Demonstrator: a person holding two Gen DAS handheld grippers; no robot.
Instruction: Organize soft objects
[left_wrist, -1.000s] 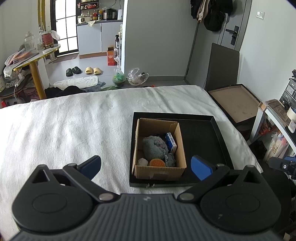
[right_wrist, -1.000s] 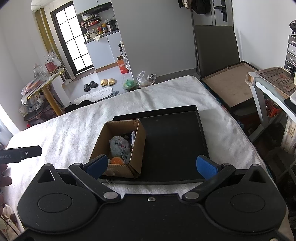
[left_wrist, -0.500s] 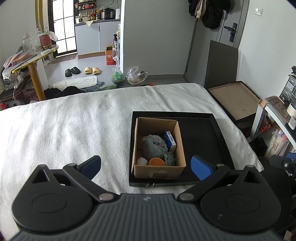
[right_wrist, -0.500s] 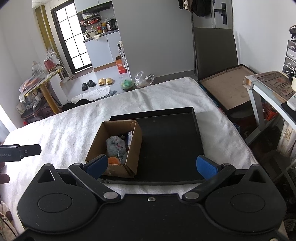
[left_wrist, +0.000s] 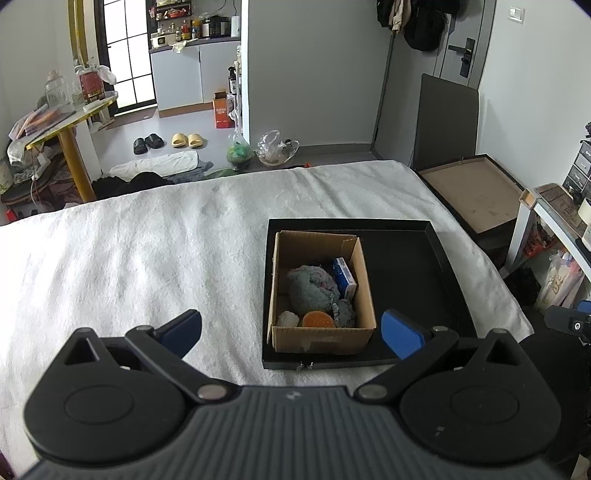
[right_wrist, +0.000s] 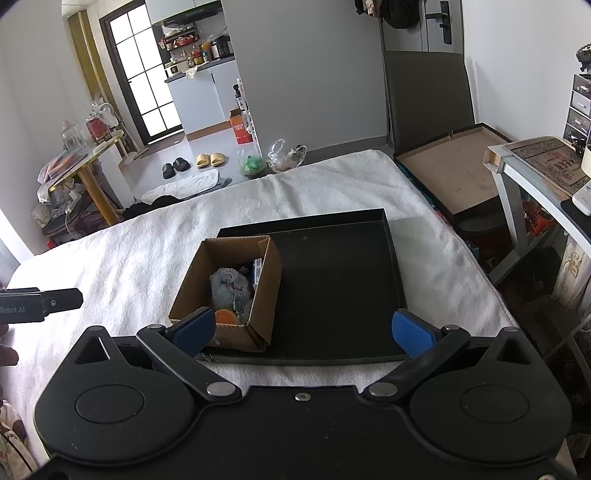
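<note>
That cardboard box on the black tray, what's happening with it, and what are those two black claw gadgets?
A person holds a two-finger gripper in each hand. Both the left gripper and right gripper are open and empty, hovering short of the cardboard box. The box sits in the black tray on a white towel; a grey cloth, orange sponge and blue packet lie inside, untouched.

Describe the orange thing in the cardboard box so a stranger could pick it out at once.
On the white-covered bed lies a shallow black tray, and in its left part stands an open brown cardboard box. Against the box's near wall sits a small round orange pad, the only orange item, between a whitish lump and a crumpled grey cloth.
</note>
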